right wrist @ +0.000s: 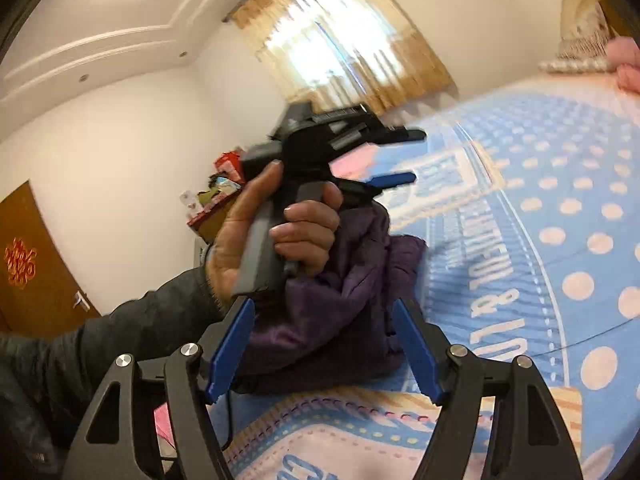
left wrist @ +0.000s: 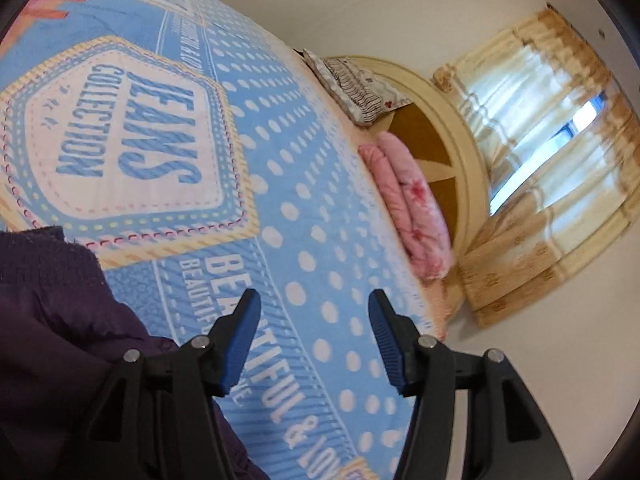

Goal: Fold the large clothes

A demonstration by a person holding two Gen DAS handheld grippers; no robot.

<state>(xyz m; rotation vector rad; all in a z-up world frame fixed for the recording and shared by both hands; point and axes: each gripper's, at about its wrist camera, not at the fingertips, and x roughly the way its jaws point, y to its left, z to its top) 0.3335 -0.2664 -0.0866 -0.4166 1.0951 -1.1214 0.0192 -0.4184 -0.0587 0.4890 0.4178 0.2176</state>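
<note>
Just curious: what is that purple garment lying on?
The purple garment lies bunched on a blue dotted bedspread with lettering. The print continues around it, but the part under the garment is covered and cannot be seen.

bed: blue polka-dot printed bedspread [left wrist: 304,216] | on it, near edge: crumpled dark purple garment [right wrist: 332,312] | far end: folded pink quilt [left wrist: 408,204], grey patterned pillow [left wrist: 356,88] beside it

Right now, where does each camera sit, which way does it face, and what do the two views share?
Left wrist: on the left tongs, facing across the bedspread toward the headboard and curtain; only its open tongs show.
Right wrist: on the right tongs, facing the purple garment and the left hand gripping its tool; sleeve shows.
Shared: bedspread, purple garment, curtain.
</note>
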